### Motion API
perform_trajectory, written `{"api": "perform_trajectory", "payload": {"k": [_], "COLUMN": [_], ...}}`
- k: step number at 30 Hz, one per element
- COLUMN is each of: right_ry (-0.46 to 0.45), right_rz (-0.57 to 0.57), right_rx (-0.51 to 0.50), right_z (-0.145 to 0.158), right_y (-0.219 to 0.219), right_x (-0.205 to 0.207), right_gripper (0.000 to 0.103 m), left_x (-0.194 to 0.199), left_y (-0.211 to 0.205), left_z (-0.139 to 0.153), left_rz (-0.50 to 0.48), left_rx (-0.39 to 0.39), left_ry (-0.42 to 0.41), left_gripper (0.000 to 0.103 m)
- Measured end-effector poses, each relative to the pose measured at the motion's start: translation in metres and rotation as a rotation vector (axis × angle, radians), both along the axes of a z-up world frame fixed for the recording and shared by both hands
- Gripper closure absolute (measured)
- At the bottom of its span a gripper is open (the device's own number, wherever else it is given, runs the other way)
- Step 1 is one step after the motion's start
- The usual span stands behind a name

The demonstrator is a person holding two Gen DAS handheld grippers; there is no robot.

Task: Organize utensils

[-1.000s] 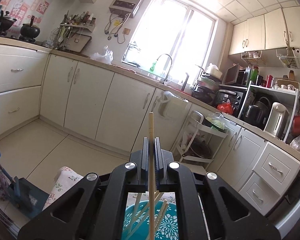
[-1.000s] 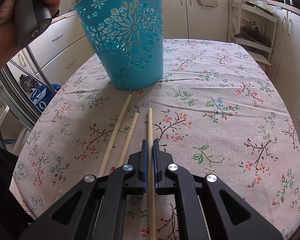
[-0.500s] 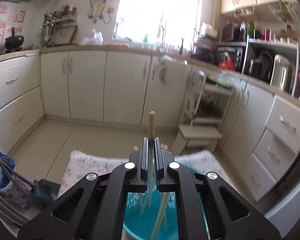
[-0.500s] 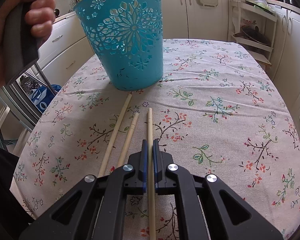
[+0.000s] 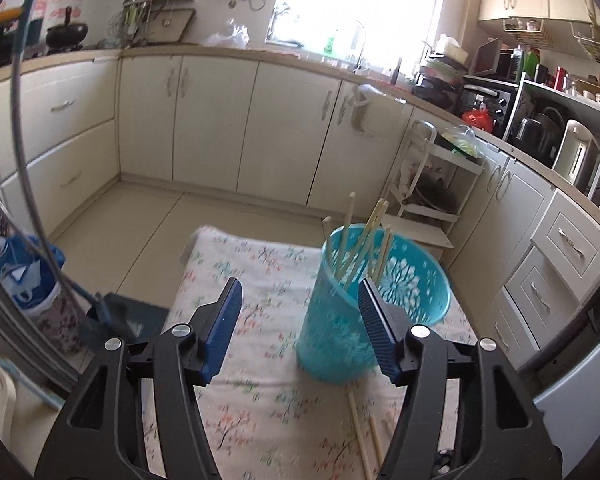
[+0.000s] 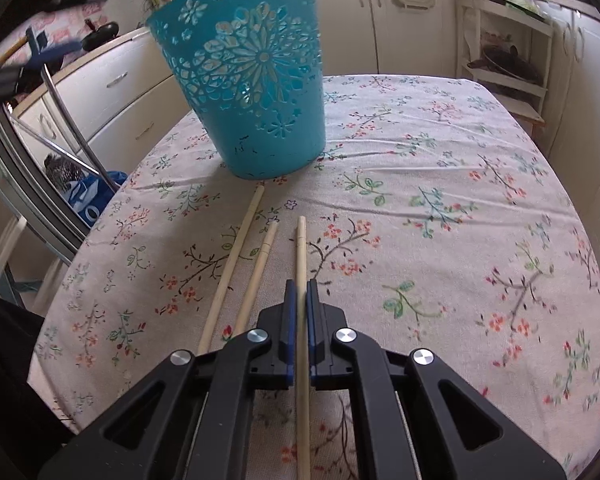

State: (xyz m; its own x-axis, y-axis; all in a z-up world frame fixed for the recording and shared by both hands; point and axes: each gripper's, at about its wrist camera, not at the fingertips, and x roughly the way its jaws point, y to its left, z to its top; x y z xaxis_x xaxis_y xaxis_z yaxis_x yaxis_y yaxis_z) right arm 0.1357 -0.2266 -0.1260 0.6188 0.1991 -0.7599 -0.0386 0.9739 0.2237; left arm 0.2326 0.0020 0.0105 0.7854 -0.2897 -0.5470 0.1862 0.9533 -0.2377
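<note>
A teal cut-out basket point(image 5: 340, 320) point(image 6: 252, 80) stands on the floral tablecloth point(image 6: 440, 200) and holds several wooden chopsticks point(image 5: 364, 240) upright. My left gripper point(image 5: 300, 312) is open and empty, above and to the left of the basket. My right gripper point(image 6: 299, 296) is shut on one chopstick point(image 6: 301, 256) low over the cloth, pointing at the basket. Two more chopsticks point(image 6: 236, 256) lie on the cloth just left of it; they also show in the left wrist view point(image 5: 364, 436).
Cream kitchen cabinets point(image 5: 216, 120) run along the far walls. A white rack point(image 5: 432, 192) stands past the table's far right. A chair frame and a blue bag point(image 6: 88, 196) stand off the table's left edge.
My left gripper has opened and let its chopstick go into the basket, then pulled back and to the left. My right gripper has stayed put, still shut on its chopstick.
</note>
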Motion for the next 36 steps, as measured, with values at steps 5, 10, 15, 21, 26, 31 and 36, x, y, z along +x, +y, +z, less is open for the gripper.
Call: {"api": "perform_trajectory", "payload": {"k": [5,10,15,21,26,31,36], "right_ry": [-0.151,-0.383,-0.566,-0.621,-0.482,-0.415,-0.405], "right_rz": [-0.012,-0.033,-0.041,-0.152,-0.193,-0.130,-0.074], "right_rx": [0.125,0.236,0.243,0.202,0.171,0.143,0.115], "right_z": [0.058,0.155,0.226,0.235,0.192,0.164,0.159], "right_y": [-0.007,-0.013,0.003,0.012,0.010,0.021,0.028], "right_x": [-0.024,-0.004,0.047,0.132,0.179,0.167,0.132], "right_gripper": [0.097,0.097,0.097,0.097,0.097,0.096,0.088], "left_x": [-0.010,-0.012,-0.006,0.003,0.006,0.008,0.006], "left_y": [0.022,0.033,0.027,0.026,0.025,0.018,0.016], "left_z": [-0.011,-0.013,-0.016,-0.021,-0.022,-0.023,-0.026], "left_rz": [0.035,0.051,0.040,0.041,0.032,0.025,0.037], "left_rx": [-0.033,-0.079,-0.080,-0.090,-0.096,-0.092,-0.064], "left_ry": [0.043,0.044,0.062,0.097,0.115,0.128,0.126], "left_gripper": [0.043,0.043,0.041,0.040,0.038,0.037,0.034]}}
